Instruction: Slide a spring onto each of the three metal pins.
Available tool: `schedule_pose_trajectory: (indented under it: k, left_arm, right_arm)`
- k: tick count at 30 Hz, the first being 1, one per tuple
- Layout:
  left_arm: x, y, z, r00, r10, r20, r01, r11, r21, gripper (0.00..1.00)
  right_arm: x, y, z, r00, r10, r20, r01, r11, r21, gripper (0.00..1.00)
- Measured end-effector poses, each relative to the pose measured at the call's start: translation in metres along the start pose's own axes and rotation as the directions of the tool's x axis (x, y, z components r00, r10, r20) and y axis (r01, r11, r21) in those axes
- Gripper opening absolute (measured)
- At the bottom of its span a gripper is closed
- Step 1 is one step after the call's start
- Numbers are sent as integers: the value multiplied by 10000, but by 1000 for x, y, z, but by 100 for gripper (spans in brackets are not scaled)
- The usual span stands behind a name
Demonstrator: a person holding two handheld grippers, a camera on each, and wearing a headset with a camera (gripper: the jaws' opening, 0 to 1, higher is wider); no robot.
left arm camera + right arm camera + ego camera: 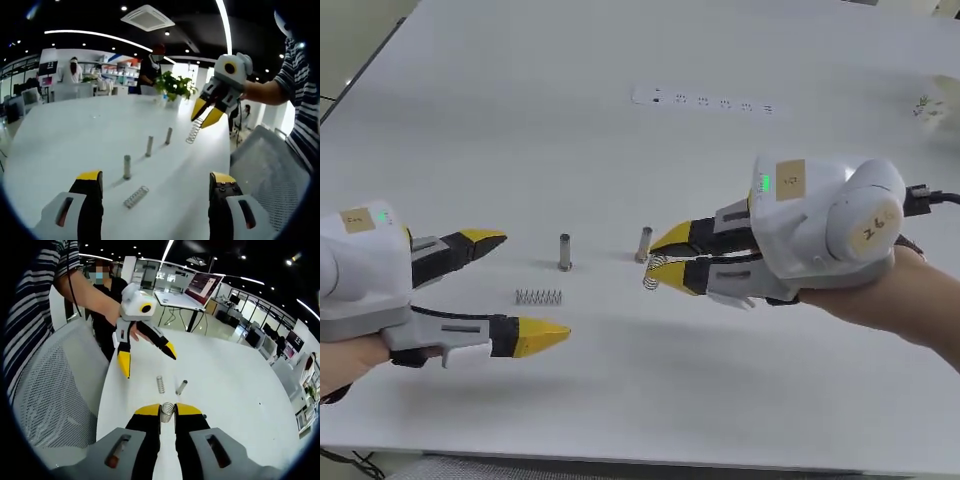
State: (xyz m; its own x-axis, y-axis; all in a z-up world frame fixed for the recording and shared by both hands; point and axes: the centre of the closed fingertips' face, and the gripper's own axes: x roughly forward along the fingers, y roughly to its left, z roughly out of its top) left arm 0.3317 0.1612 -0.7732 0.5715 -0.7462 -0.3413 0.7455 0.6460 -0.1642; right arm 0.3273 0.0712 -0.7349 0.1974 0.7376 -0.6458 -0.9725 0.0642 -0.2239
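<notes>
One spring (168,411) was pinched between the nearly closed jaws of the right gripper (653,266), held just above the white table (520,130) and close to the end pin of the three metal pins (149,145), which stood upright in a row. A second spring (539,296) lay flat on the table near the pin at the other end, ahead of the left gripper (536,284), whose jaws were spread wide and held nothing. Farther back on the table lay a white power strip (705,100).

White table (520,120), power strip (702,100) near its far edge; mesh chair (55,395) beside the table, potted plant (175,86) at one end
</notes>
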Motion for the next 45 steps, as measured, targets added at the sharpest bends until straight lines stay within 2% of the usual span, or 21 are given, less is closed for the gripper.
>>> schedule_pose_trajectory:
  k: [2, 4, 7, 13, 17, 24, 28, 31, 34, 39, 45]
  left_arm:
    - [0, 0, 0, 10000, -18, 6, 18, 10000, 0, 86]
    - [0, 0, 1, 10000, 1, 23, -1, 10000, 17, 86]
    - [-1, 1, 2, 10000, 17, 66, -17, 10000, -21, 89]
    - [-3, 6, 3, 9999, 113, 97, -112, 9999, -73, 93]
    - [-3, 9, 3, 9997, 198, 148, -196, 9997, -153, 98]
    - [-4, 12, 2, 9995, 273, 141, -269, 9994, -231, 98]
    - [-5, 14, 1, 9995, 304, 95, -302, 9993, -236, 98]
    - [-7, 15, 0, 9993, 349, 120, -345, 9990, -299, 98]
    - [-8, 17, -1, 9987, 493, 99, -490, 9985, -227, 98]
    - [-9, 18, -2, 9985, 532, 143, -528, 9982, -289, 98]
    - [-10, 18, -1, 9983, 551, 181, -546, 9982, -265, 98]
  right_arm:
    - [0, 0, -5, 9998, 115, -182, -108, 9992, 388, 7]
    - [0, -3, -6, 9997, 153, -185, -143, 9984, 551, 7]
    - [0, -4, -7, 9991, 382, -203, -356, 9924, 1182, 7]
    - [0, -7, -9, 9980, 555, -308, -506, 9885, 1423, 7]
    - [1, -13, -10, 9979, 493, -414, -426, 9878, 1496, 7]
    - [-1, -34, -10, 9986, 131, -505, -46, 9865, 1639, 7]
    - [-1, -50, -4, 9988, -325, -373, 378, 9878, 1510, 7]
    - [-1, -63, 3, 9974, -716, -98, 722, 9794, 1885, 7]
    - [1, -75, 2, 9950, -980, -218, 1004, 9751, 1980, 7]
    - [4, -83, 7, 9938, -1114, 37, 1075, 9668, 2316, 7]
    - [11, -87, 1, 9924, -1218, -197, 1229, 9602, 2507, 7]
